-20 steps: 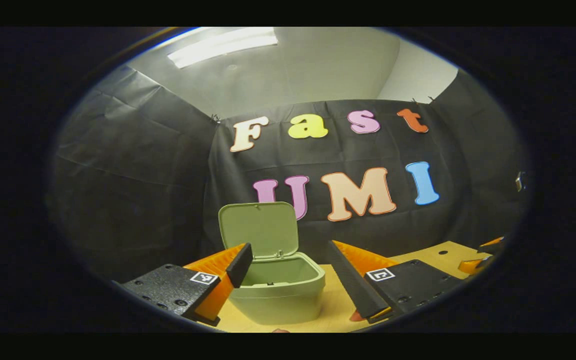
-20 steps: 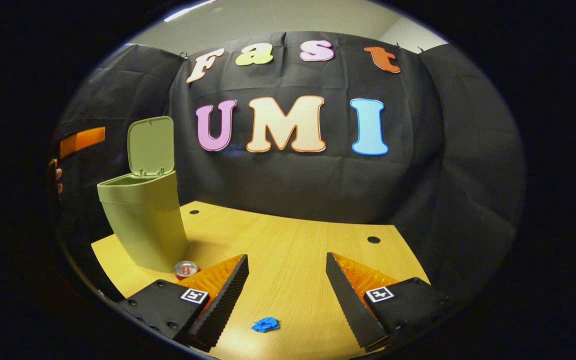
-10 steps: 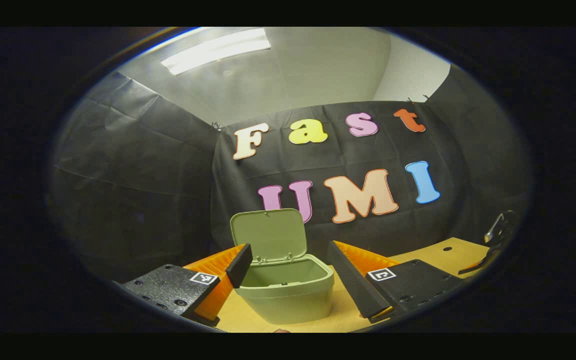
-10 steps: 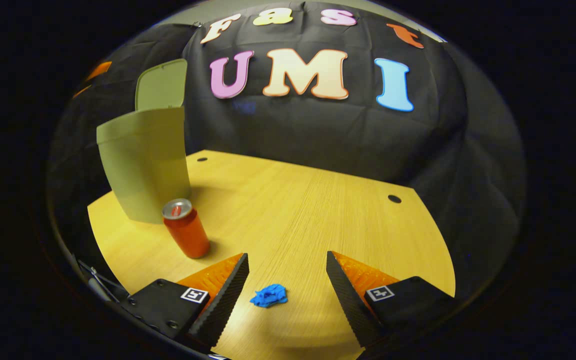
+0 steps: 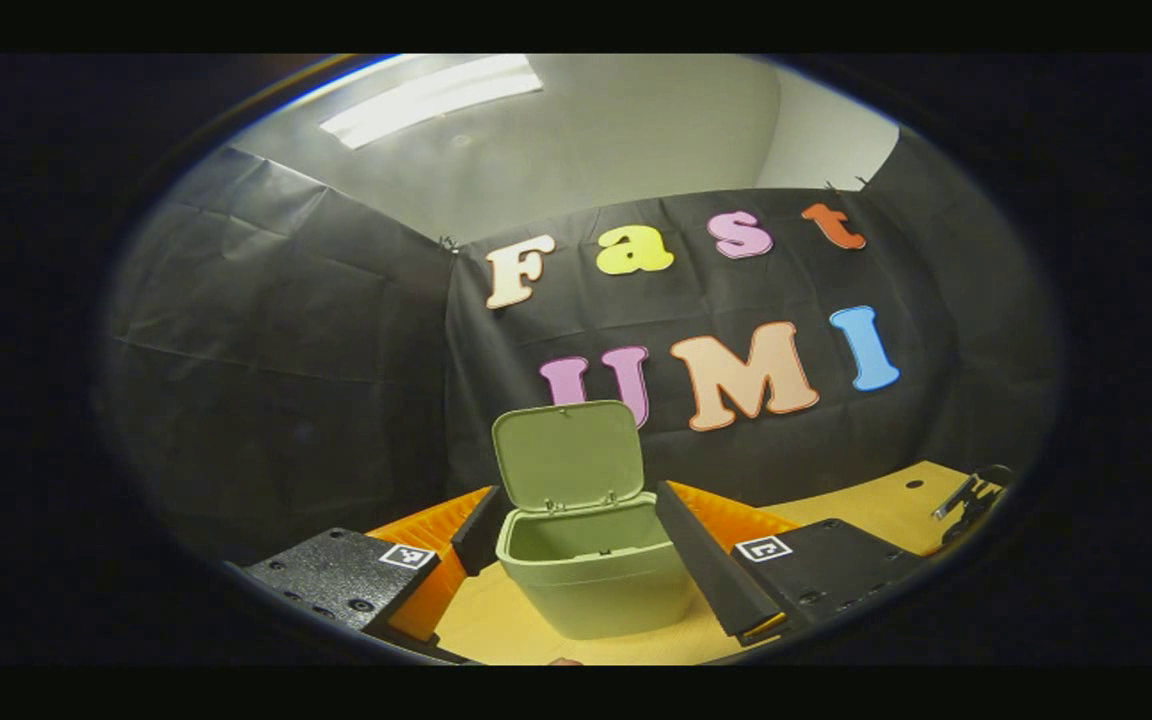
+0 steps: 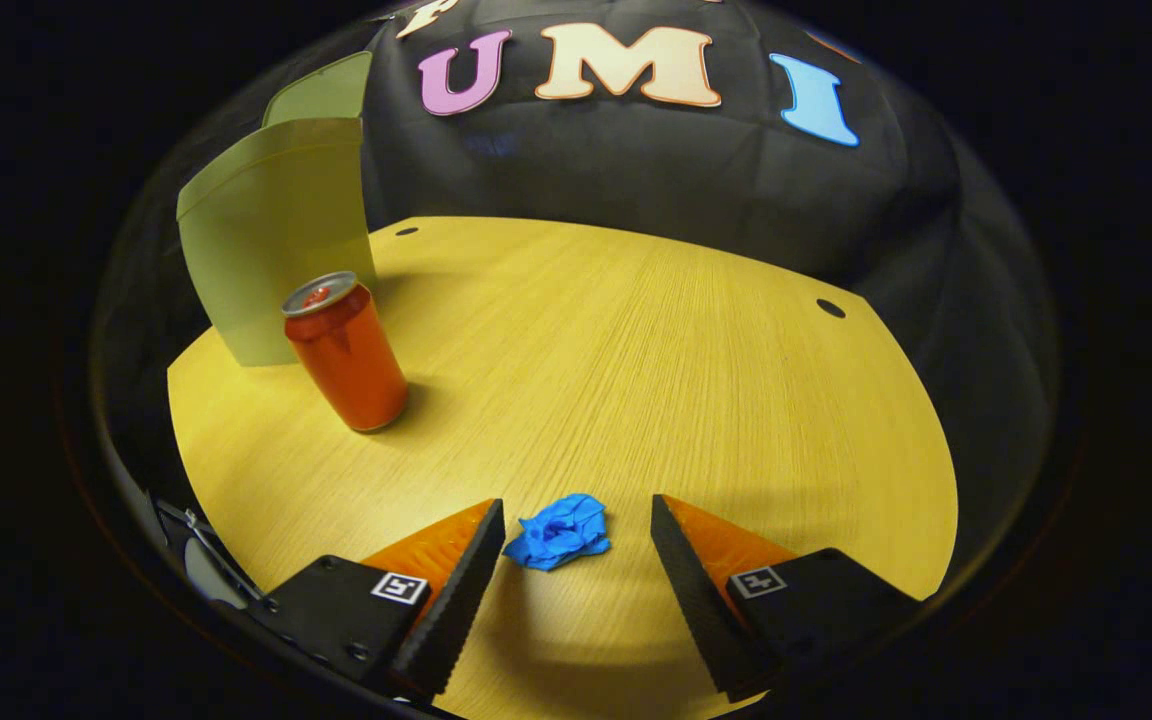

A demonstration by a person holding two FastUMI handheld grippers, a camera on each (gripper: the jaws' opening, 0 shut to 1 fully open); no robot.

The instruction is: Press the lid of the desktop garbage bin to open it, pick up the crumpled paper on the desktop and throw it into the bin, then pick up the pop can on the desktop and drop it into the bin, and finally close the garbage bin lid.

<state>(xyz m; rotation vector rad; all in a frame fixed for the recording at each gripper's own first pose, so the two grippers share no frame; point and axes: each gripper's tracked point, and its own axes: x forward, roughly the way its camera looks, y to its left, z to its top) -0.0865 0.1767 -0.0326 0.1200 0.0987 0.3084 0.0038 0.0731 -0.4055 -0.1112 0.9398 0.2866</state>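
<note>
In the right gripper view, a crumpled ball of blue paper point(image 6: 559, 531) lies on the pale wood-grain tabletop point(image 6: 636, 340), between the spread fingers of the right gripper point(image 6: 576, 525), nearer the left finger; whether it touches is unclear. Nothing is gripped. Farther left stands an upright, glossy red pop can point(image 6: 346, 351), just before the smooth olive-green plastic bin point(image 6: 271, 240). In the left gripper view, the left gripper point(image 5: 576, 520) hangs wide open and empty before the bin, whose hinged lid point(image 5: 568, 452) stands raised.
</note>
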